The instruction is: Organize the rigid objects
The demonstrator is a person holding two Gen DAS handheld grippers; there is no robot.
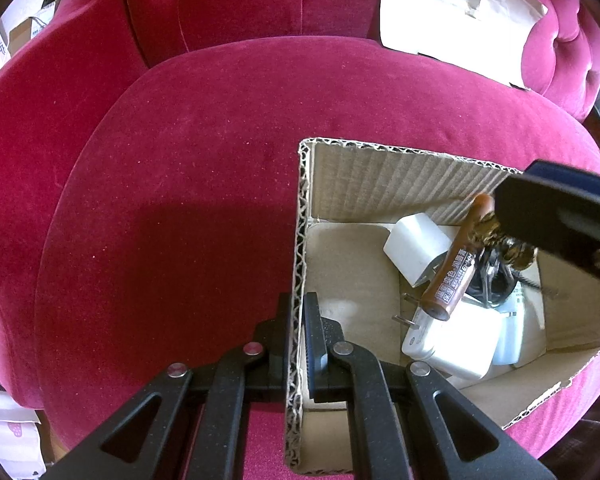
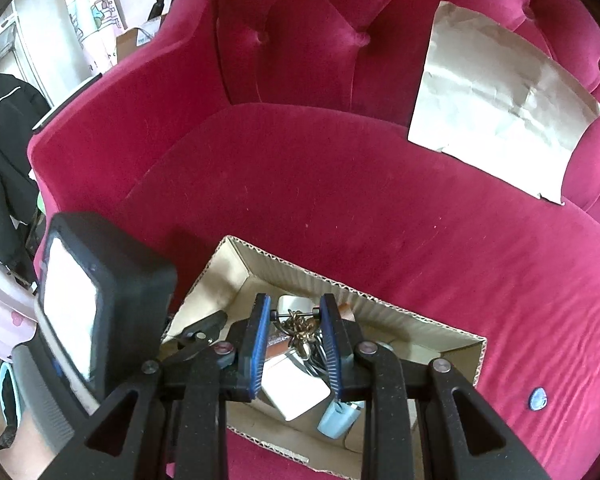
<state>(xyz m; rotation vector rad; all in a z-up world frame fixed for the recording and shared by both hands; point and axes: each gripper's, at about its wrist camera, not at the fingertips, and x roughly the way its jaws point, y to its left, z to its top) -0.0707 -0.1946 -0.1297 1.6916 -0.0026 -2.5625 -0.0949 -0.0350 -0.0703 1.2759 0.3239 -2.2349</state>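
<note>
- Left gripper point(image 1: 298, 320) clamps the cardboard box point(image 1: 304, 200) wall: stiff, light.
- Right gripper point(image 2: 296, 344) holds a brown tube point(image 1: 456, 268) with a chain; small, rigid, could swing.

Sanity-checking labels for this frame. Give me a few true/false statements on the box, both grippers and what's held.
1. The left gripper is clamped on the wall of the cardboard box. True.
2. The right gripper is empty. False: it holds a brown tube with a gold chain charm.
3. The box sits on a red velvet armchair. True.
4. The box is empty. False: white chargers lie inside.
5. The brown tube rests flat on the box floor. False: it hangs tilted above the chargers.
</note>
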